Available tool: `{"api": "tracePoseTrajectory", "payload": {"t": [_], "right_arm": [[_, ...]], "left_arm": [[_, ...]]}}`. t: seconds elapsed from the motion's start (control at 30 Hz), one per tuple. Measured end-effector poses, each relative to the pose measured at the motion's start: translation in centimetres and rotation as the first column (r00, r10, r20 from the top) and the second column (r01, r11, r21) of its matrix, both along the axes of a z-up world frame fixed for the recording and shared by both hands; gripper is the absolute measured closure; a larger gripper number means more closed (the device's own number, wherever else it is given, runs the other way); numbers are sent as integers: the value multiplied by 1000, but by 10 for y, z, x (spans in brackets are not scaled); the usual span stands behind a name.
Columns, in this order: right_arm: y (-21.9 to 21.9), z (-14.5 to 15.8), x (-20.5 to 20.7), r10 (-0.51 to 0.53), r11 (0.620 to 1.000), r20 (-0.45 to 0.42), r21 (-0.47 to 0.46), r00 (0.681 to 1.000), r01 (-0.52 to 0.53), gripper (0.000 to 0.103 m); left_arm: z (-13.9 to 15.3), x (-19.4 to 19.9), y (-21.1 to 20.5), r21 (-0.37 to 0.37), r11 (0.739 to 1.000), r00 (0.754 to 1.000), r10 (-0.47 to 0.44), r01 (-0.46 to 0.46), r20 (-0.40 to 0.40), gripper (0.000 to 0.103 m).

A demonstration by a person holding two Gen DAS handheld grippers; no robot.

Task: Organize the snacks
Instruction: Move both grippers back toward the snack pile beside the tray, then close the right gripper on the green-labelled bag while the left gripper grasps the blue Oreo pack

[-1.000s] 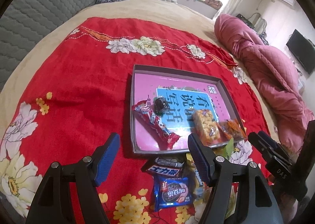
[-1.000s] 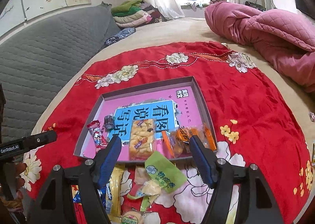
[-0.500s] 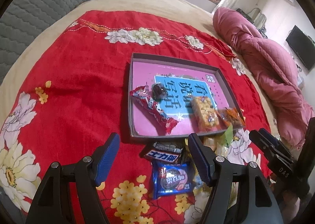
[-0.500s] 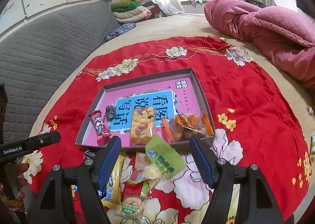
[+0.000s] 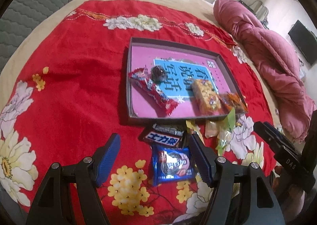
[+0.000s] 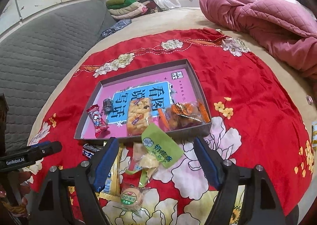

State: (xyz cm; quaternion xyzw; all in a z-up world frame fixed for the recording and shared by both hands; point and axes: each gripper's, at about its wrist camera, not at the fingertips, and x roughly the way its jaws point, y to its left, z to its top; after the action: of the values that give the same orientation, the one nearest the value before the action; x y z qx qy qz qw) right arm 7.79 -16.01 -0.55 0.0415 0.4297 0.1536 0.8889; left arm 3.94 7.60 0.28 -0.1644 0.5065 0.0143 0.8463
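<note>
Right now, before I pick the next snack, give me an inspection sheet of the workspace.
Surface: red floral cloth spread over a beige bed.
Job's things: shallow box holds a red bar, a dark round candy, a yellow snack pack and an orange pack.
Clutter: loose on the cloth before the box lie a blue cookie pack, a black bar, a green sachet and a round biscuit.
Grippers: left gripper open above the blue cookie pack; right gripper open, jaws just widened, nothing gripped.
Cables: nothing seen.
Surroundings: pink quilt, grey headboard, folded bedding, window.
</note>
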Motion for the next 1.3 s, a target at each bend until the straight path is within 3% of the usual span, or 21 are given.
{"api": "tracePoseTrajectory", "payload": {"t": [1.3], "right_arm": [[5,-47,3,8,999,-152,44,988,-1,22]], "left_arm": [[-63,2,-39,-45,995,977,-98,92,-187,30]]}}
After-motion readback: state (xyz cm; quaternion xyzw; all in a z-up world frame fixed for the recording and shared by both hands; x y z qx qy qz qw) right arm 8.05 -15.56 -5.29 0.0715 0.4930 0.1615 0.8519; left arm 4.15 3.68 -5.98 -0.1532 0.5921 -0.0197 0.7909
